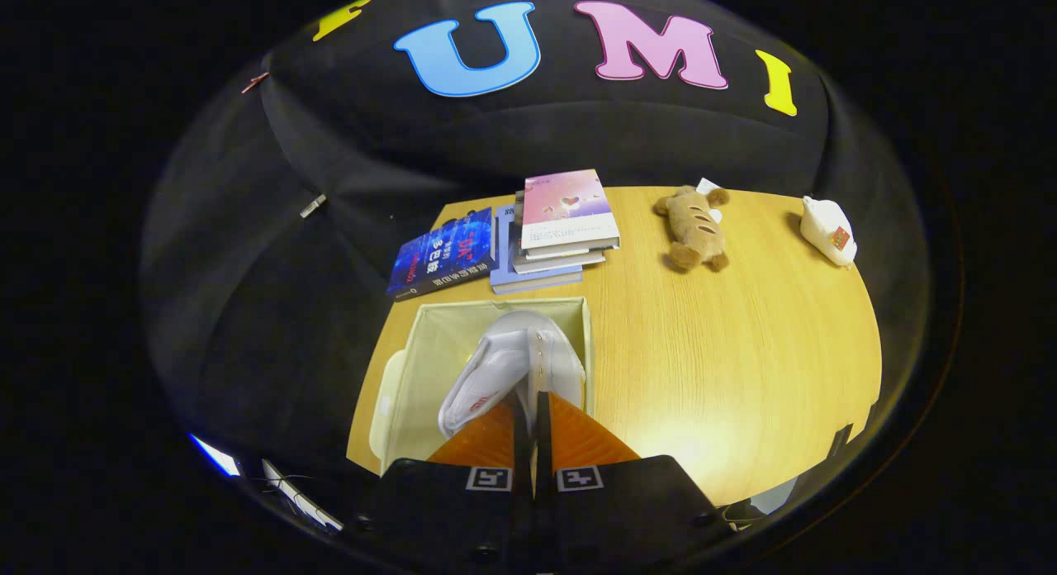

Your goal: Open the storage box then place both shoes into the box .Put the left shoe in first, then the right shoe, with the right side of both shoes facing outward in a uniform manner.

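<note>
Here the gripper (533,397) has its jaws nearly closed, pinching a smooth white leather shoe (504,368) over the open pale fabric storage box (429,344); stacked books (553,236) lie at twelve o'clock on the glossy wooden worktop (727,344).

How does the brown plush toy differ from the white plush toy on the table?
The brown plush toy is tan with darker stripes; the white plush toy is plain white with a small reddish patch. The brown one has stubby limbs sticking out; the white one is a smooth lump. The white one lies at the table edge, farther from the books. Both lie beyond the gripper, which is shut on the shoe.
</note>
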### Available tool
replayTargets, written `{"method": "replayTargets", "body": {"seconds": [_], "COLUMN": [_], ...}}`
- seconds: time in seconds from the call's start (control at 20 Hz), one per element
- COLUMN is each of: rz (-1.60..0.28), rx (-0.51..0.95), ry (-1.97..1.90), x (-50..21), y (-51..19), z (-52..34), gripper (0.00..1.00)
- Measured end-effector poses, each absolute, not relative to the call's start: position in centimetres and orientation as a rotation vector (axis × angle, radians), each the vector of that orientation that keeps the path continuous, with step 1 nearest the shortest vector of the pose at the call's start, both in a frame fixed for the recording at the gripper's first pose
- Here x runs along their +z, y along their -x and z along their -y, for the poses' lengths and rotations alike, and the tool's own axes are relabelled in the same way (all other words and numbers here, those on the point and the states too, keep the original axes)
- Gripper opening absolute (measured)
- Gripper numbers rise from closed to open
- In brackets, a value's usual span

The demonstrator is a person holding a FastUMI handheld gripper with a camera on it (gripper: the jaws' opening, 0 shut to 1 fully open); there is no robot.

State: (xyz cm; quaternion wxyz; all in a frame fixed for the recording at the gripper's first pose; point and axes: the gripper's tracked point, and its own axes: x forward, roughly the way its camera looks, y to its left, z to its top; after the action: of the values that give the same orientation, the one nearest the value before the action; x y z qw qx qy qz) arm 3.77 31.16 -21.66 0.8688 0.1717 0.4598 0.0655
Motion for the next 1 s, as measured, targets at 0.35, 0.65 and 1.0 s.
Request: {"method": "replayTargets", "body": {"seconds": [0.35,0.65,1.0], "rz": [-1.118,-1.106,-0.989], "rx": [0.130,0.168,0.165], "ry": [-0.424,-0.460,-0.459], "x": [-24.8,-23.6,-20.7], "y": [-1.5,-1.0,-2.6], "z": [-32.4,-32.7,-30.0], "gripper": [0.05,0.05,0.05]}}
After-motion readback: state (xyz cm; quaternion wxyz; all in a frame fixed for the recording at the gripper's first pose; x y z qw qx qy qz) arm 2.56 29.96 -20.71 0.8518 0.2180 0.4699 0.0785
